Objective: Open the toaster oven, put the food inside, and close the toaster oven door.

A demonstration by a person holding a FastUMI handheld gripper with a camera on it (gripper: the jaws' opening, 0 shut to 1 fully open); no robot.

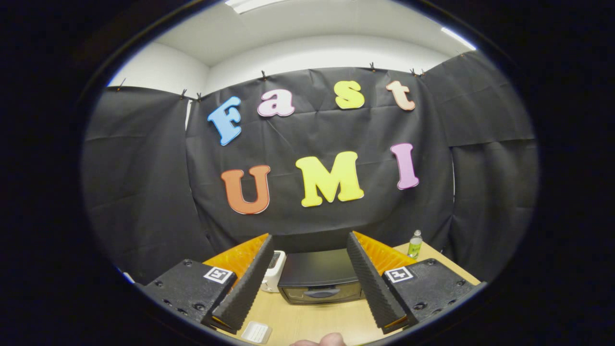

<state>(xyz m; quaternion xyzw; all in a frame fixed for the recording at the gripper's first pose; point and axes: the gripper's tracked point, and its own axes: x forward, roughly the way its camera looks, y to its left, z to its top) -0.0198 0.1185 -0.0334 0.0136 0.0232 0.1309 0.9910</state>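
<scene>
Pale wood worktop [312, 322] carries, left to right, a small white appliance [274, 271], the black toaster oven [319, 278] toward the back edge with its door up and closed, and a green bottle [415, 244] near the far right corner. The gripper [307, 317] hangs spread wide, holding nothing, the oven beyond its fingers. A white pad [256, 332] lies at the near edge; whether it is the food I cannot tell. The closed door fits either food already inside or an oven yet to be loaded.
</scene>
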